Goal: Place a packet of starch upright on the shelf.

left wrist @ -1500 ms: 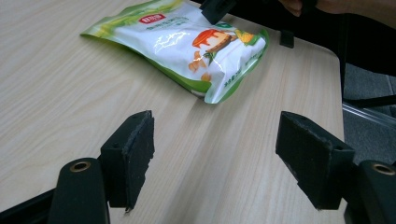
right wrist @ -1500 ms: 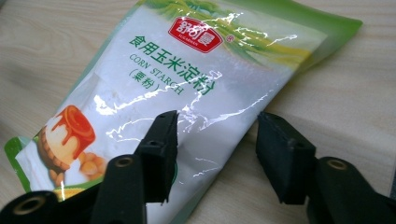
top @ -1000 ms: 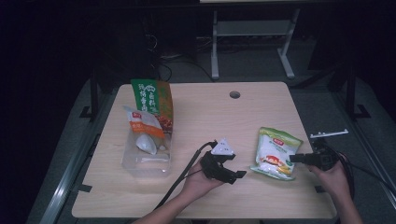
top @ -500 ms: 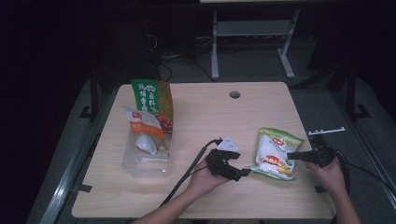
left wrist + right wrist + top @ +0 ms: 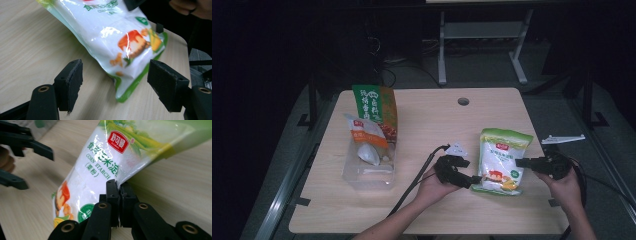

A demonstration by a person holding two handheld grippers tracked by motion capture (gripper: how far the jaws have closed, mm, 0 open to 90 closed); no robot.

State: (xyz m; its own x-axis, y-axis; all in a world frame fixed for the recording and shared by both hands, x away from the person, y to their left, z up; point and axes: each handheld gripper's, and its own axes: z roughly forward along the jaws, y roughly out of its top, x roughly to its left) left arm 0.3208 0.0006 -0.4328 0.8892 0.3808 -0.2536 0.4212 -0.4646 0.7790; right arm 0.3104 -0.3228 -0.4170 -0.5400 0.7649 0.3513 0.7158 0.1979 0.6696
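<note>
At the table's left, a clear plastic bin (image 5: 368,170) is holding two snack packets, one tall green-and-orange bag (image 5: 375,111) and one smaller white-and-orange pouch (image 5: 366,141). Right of it, bare tabletop (image 5: 432,125) is lying open toward the middle. The left gripper (image 5: 474,180) is hovering with its jaws spread wide, straddling the lower left corner of the one corn starch bag (image 5: 502,160), not touching it. That glossy white bag, green-edged with red logo and corn picture, is lying right of centre, near the table's right edge. The right gripper (image 5: 520,162) is pinching the bag's right edge, jaws pressed together.
</note>
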